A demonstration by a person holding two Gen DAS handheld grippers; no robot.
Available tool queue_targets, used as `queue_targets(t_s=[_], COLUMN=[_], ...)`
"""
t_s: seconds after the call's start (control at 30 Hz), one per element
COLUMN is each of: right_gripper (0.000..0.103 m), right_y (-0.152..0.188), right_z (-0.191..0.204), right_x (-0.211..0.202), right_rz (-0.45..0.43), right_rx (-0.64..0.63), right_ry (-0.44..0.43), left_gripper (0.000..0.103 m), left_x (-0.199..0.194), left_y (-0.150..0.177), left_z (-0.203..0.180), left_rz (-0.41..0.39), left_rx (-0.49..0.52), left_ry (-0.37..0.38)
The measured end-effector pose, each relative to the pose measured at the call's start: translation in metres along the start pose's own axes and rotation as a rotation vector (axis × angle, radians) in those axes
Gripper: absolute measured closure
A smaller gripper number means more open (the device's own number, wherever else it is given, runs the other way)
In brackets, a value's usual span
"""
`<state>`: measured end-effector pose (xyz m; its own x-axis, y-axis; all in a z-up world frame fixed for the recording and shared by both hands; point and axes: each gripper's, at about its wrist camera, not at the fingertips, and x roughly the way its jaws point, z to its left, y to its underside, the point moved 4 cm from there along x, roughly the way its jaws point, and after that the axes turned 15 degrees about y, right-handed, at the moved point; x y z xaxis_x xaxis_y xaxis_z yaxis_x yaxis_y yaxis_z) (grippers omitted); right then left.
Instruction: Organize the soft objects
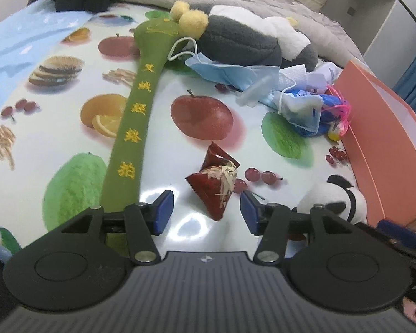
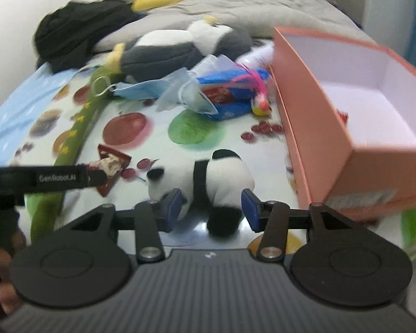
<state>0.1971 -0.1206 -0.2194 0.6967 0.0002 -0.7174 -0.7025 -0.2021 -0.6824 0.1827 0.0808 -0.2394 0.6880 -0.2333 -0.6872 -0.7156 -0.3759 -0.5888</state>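
— While both tools hang over the fruit-print tablecloth [image 1: 55,88], what is the left gripper [image 1: 206,212] doing?

— Its jaws are spread wide with nothing between the pads. Just ahead of them lies a dark red snack packet [image 1: 217,179], flat on the cloth and apart from both fingers. A long green fabric bat [image 1: 133,116] with yellow stitched characters runs from beside the left finger up toward the far end.

— And the right gripper [image 2: 210,208]?

— Also spread. The panda plush [image 2: 208,180] lies on its side between the fingers; the blue pad on the left side seems to touch its head, though blur makes contact hard to judge, and the other pad stands clear of its body.

— Where is the box?

— The salmon-coloured box [image 2: 313,116] sits open just to the right of the panda, its white inside showing.

— What else is on the cloth?

— At the far end, a grey-and-white plush [image 1: 241,41], a crumpled blue face mask [image 1: 224,72] in front of it, and a blue packet [image 2: 230,97] with pink string near the box.
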Motion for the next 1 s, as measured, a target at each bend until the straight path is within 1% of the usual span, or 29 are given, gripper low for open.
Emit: queue_targets(t_s=[0.17,0.23,0.3,0.33,0.37,0.47,0.57,0.67,0.8,0.9,1.0], right_gripper=[0.053,0.053,0.053,0.053,0.053,0.053,0.053,0.053,0.053,0.053,0.053], right_y=[-0.016,-0.022,-0.025,-0.026,-0.028,-0.031,-0.03,-0.034,-0.03,-0.025,-0.025], right_z=[-0.001,0.002,0.007,0.009,0.011,0.017,0.027,0.034,0.043,0.048,0.05], right_x=[-0.007,-0.003,0.005,0.007,0.008,0.014,0.02,0.028,0.038,0.045,0.048], right_rz=[-0.046,-0.04,-0.021,-0.029,-0.041,-0.034,-0.062,-0.077,-0.036,-0.031,-0.023], right_rx=[-0.207,-0.315,-0.451,-0.516,-0.568,-0.703,-0.867,-0.952,-1.054,-1.123,-1.134], right_ry=[-0.091,-0.101,-0.075,-0.076,-0.086,-0.144,-0.16,-0.167,-0.234,-0.241,-0.258], left_gripper=[0.044,0.044,0.044,0.044,0.044,0.044,0.044,0.044,0.044,0.044,0.044], left_x=[-0.009,-0.012,-0.015,-0.014,-0.013,-0.01,-0.007,-0.001,0.007,0.013,0.017], left_y=[-0.006,-0.01,-0.014,-0.016,-0.017,-0.02,-0.023,-0.025,-0.026,-0.025,-0.025], left_z=[-0.003,-0.004,-0.006,-0.007,-0.007,-0.01,-0.011,-0.009,-0.007,-0.009,-0.011], left_rz=[-0.006,-0.014,-0.023,-0.021,-0.018,-0.005,-0.003,0.0,0.029,0.049,0.064], left_rx=[0.071,0.088,0.11,0.122,0.133,0.172,0.19,0.192,0.2,0.214,0.243], left_ry=[0.039,0.057,0.071,0.077,0.083,0.101,0.102,0.084,0.094,0.094,0.09])
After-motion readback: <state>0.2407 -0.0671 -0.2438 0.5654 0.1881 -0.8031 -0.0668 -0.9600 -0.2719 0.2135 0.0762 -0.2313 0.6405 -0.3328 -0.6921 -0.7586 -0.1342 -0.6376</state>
